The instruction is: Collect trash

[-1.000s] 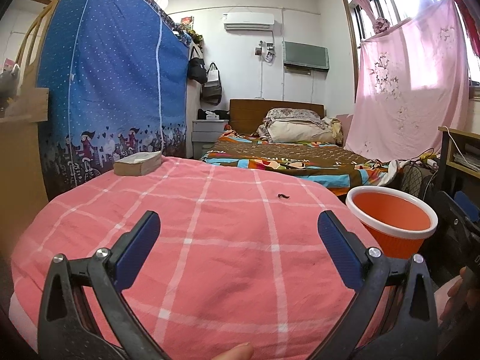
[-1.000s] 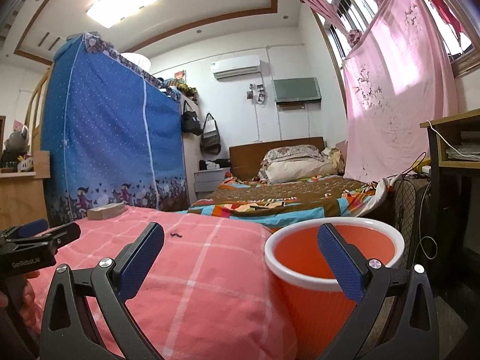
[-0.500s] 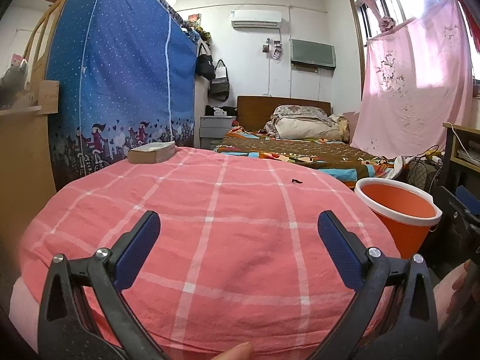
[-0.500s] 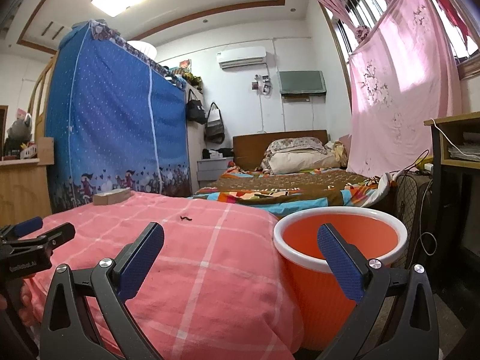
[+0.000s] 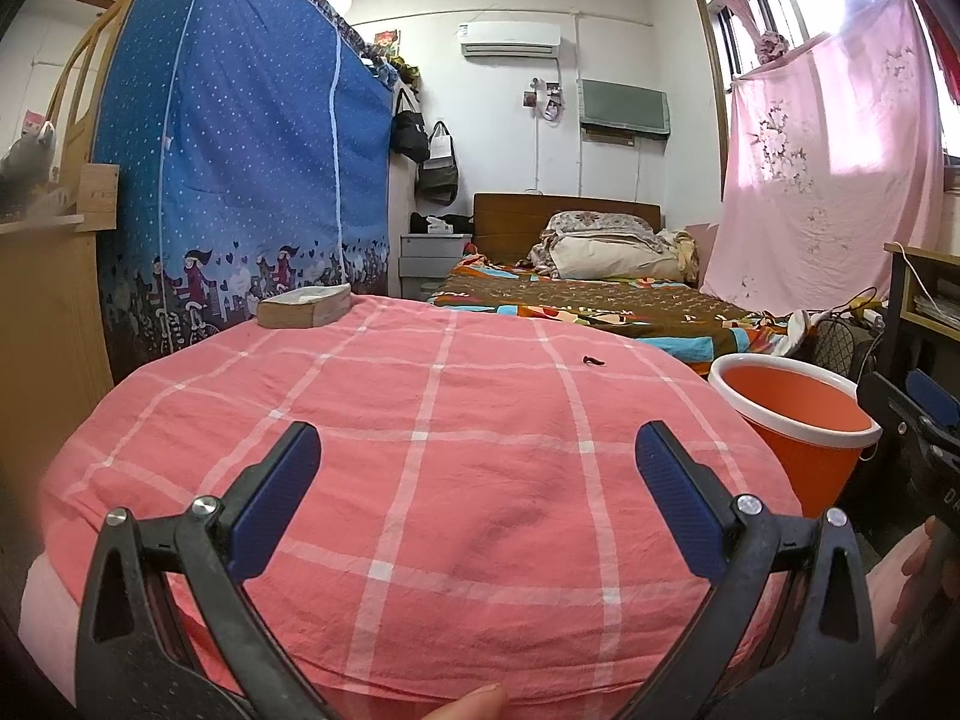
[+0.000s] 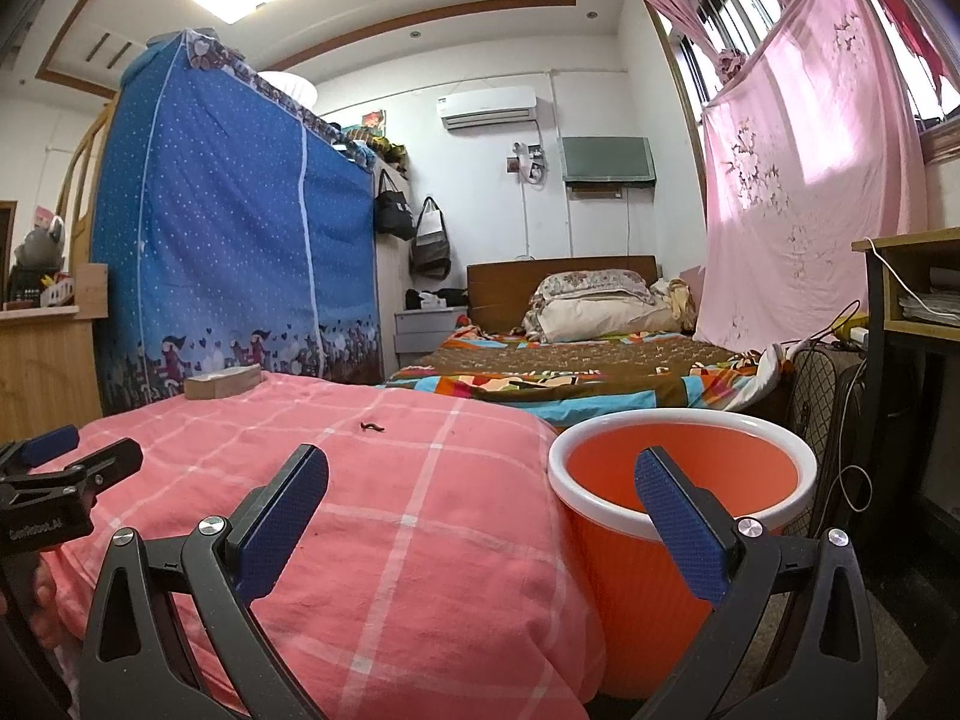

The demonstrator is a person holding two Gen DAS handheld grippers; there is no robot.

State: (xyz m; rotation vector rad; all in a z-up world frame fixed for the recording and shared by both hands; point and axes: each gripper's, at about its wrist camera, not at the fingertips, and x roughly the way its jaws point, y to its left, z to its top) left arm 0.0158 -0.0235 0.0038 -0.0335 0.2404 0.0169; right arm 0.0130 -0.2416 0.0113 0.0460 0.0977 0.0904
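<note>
A small dark scrap of trash (image 5: pixel 592 360) lies on the pink checked cloth (image 5: pixel 420 420), far right of centre; it also shows in the right wrist view (image 6: pixel 373 426). An orange bin with a white rim (image 5: pixel 798 420) stands to the right of the cloth, and close in the right wrist view (image 6: pixel 678 468). My left gripper (image 5: pixel 477 474) is open and empty, low over the cloth's near part. My right gripper (image 6: pixel 480 498) is open and empty, between the cloth's edge and the bin. The left gripper also shows at the left edge of the right wrist view (image 6: pixel 60 462).
A flat brown book or box (image 5: pixel 305 306) lies at the cloth's far left. A blue dotted wardrobe cover (image 5: pixel 228 168) rises behind it. A bed with a patterned cover (image 5: pixel 600 300) lies beyond. A wooden desk (image 6: pixel 912 300) and cables stand at the right.
Both grippers have pulled back a little and lowered, so the cloth and bin look farther and lower. Both stay open and empty. The scrap has not moved.
</note>
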